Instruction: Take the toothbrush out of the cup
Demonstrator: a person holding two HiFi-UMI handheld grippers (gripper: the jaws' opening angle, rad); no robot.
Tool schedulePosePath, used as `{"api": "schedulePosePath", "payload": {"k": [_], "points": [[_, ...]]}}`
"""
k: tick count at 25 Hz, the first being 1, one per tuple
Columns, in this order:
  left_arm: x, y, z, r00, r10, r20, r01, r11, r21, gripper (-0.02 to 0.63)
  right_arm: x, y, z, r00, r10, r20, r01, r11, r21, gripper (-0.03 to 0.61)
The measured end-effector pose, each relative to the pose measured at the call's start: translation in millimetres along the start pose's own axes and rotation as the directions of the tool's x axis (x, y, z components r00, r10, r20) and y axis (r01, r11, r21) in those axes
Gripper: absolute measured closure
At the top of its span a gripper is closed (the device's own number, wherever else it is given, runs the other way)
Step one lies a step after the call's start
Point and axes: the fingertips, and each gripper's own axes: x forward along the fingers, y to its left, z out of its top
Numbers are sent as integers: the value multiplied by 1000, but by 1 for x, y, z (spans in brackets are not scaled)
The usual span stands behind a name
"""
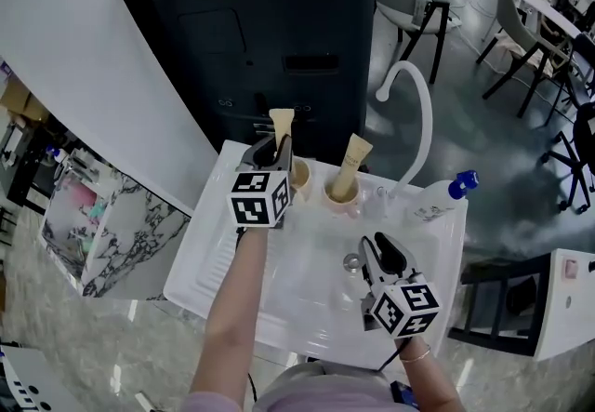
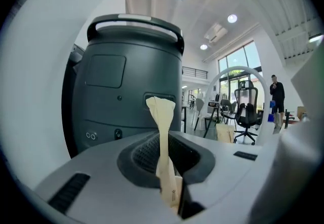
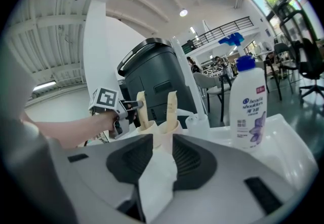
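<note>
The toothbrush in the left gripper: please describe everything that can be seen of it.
The toothbrush is a slim stick sealed in a cream, paper-like wrapper that is flat and flared at the top. It stands nearly upright. The left gripper is shut on its middle. Its lower end seems to sit in the left cup. The brush itself is hidden by the wrapper.

left gripper (image 1: pixel 272 155): jaws pinched together on toothbrush (image 2: pixel 163 137), wrapped shaft clamped between pads, upper end standing up past jaw tips; gripper points forward, slightly nose-down, marker cube behind jaws
left forearm (image 1: pixel 232 308): bare, stretched straight out behind gripper
right gripper (image 1: pixel 374 250): jaws apart, nothing pressed between pads; points forward, slightly nose-down, marker cube behind jaws
right wrist (image 1: pixel 416 356): drawn in close to body
</note>
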Motion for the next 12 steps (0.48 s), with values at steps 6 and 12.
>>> {"api": "schedulePosePath", "payload": {"k": [6, 12], "points": [[-37, 3, 49, 988, 20, 150, -16, 999, -33, 580, -3, 7, 0, 1000, 24, 3, -24, 1000, -3, 465], [-82, 20, 69, 978, 65, 197, -58, 997, -40, 581, -4, 29, 3, 997, 78, 11, -78, 997, -14, 466]]}}
